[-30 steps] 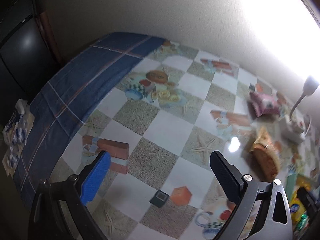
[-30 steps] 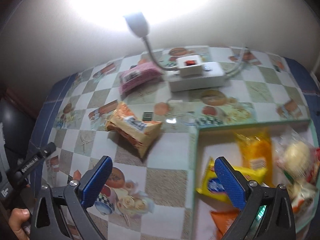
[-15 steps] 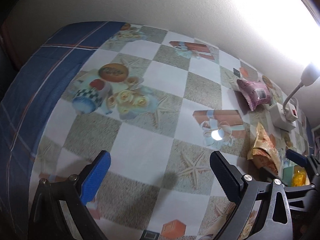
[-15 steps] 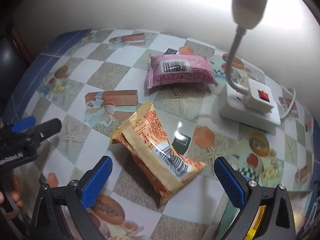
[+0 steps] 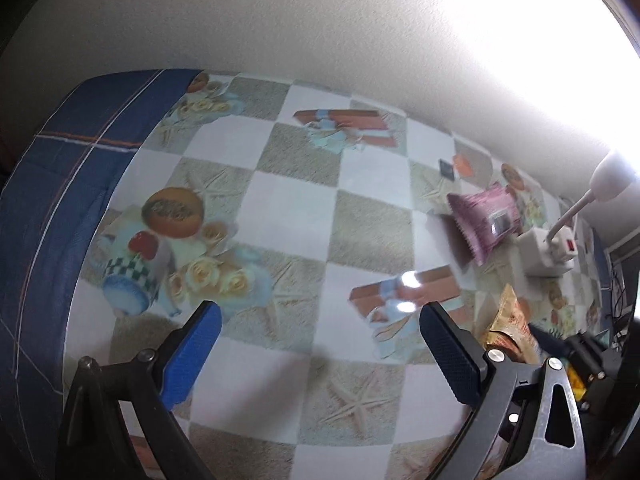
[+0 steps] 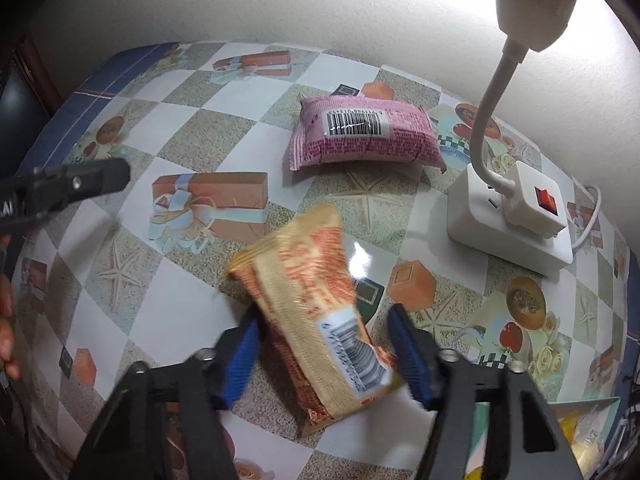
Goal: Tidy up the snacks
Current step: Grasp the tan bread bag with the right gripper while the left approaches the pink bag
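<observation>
An orange and cream snack packet point(image 6: 316, 312) lies on the patterned tablecloth, between the fingers of my right gripper point(image 6: 324, 344). The jaws have narrowed around it; the left pad looks to touch it, the right pad stands a little off. It also shows in the left wrist view point(image 5: 514, 330). A pink snack packet point(image 6: 364, 134) lies farther back near the wall, barcode up, and shows in the left wrist view point(image 5: 486, 220). My left gripper point(image 5: 320, 344) is open and empty above the tablecloth, to the left of both packets.
A white power strip point(image 6: 508, 220) with a plugged-in gooseneck lamp point(image 6: 532, 0) stands right of the packets. A tray point(image 6: 576, 420) holding several snacks sits at the lower right corner. The blue cloth border point(image 5: 52, 208) marks the table's left edge.
My right gripper moved forward and down over the orange packet and its jaws narrowed around it. My left gripper moved forward across the table.
</observation>
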`<state>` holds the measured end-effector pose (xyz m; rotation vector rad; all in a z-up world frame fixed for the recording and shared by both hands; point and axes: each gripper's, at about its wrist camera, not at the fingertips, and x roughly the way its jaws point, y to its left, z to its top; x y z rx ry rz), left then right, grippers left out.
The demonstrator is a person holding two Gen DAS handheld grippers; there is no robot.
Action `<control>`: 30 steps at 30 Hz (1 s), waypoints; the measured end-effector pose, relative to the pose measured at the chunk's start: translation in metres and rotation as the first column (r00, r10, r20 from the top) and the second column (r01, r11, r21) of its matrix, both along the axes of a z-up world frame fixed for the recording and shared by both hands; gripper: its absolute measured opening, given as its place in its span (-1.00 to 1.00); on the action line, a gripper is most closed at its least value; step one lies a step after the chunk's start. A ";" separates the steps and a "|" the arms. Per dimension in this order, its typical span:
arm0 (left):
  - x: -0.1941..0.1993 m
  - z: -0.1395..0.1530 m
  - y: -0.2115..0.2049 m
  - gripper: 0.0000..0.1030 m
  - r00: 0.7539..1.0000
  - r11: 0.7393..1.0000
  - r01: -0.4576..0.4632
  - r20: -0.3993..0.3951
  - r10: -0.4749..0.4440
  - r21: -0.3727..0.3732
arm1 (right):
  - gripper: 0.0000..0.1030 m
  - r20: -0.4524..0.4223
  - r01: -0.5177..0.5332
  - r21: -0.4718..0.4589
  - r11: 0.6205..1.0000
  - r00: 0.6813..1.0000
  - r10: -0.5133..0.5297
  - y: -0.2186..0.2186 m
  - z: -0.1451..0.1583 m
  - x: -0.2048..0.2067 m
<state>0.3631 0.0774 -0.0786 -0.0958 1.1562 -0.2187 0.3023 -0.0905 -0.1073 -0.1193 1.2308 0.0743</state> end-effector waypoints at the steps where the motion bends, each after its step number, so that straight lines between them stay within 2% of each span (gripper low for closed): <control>1: 0.002 0.004 -0.005 0.93 1.000 1.000 0.006 0.022 -0.006 0.014 | 0.02 -0.001 0.006 0.006 1.000 1.000 -0.006 -0.002 0.000 0.000; 5: 0.010 0.015 -0.026 0.93 0.995 0.997 0.053 0.083 -0.057 0.057 | -0.16 0.012 0.035 0.027 0.999 0.999 -0.036 -0.012 0.002 0.001; 8: 0.014 0.022 -0.047 0.93 0.985 0.988 0.114 0.117 -0.126 0.103 | -0.19 0.027 0.079 0.027 0.996 0.996 -0.080 -0.024 0.004 0.003; 12: 0.017 0.029 -0.085 0.93 0.955 0.960 0.225 0.158 -0.252 0.166 | -0.20 0.038 0.169 0.087 0.982 0.984 -0.173 -0.047 0.009 0.001; 15: 0.017 0.031 -0.113 0.91 0.923 0.932 0.308 0.175 -0.342 0.192 | -0.20 0.056 0.213 0.129 0.968 0.974 -0.222 -0.062 0.015 -0.003; 16: 0.017 0.032 -0.123 0.89 0.912 0.922 0.335 0.182 -0.369 0.193 | -0.20 0.062 0.231 0.146 0.962 0.968 -0.242 -0.068 0.017 -0.005; 18: 0.018 0.032 -0.137 0.71 0.895 0.909 0.373 0.184 -0.405 0.186 | -0.20 0.063 0.252 0.191 0.949 0.961 -0.268 -0.078 0.022 -0.007; 19: 0.021 0.030 -0.143 0.55 0.891 0.903 0.386 0.178 -0.417 0.188 | -0.20 0.063 0.257 0.218 0.942 0.959 -0.276 -0.083 0.024 -0.008; 21: 0.027 0.025 -0.155 0.44 0.890 0.897 0.396 0.159 -0.428 0.196 | -0.20 0.065 0.261 0.244 0.934 0.956 -0.284 -0.089 0.028 -0.010; 23: 0.032 0.020 -0.162 0.44 0.890 0.897 0.404 0.150 -0.431 0.177 | -0.20 0.073 0.257 0.256 0.932 0.956 -0.284 -0.093 0.031 -0.012; 26: 0.034 0.013 -0.173 0.43 0.883 0.888 0.418 0.145 -0.447 0.192 | -0.20 0.077 0.252 0.267 0.930 0.957 -0.281 -0.096 0.032 -0.013; 30: 0.043 0.000 -0.182 0.43 0.891 0.891 0.407 0.127 -0.436 0.201 | -0.20 0.048 0.259 0.305 0.917 0.957 -0.286 -0.100 0.024 -0.013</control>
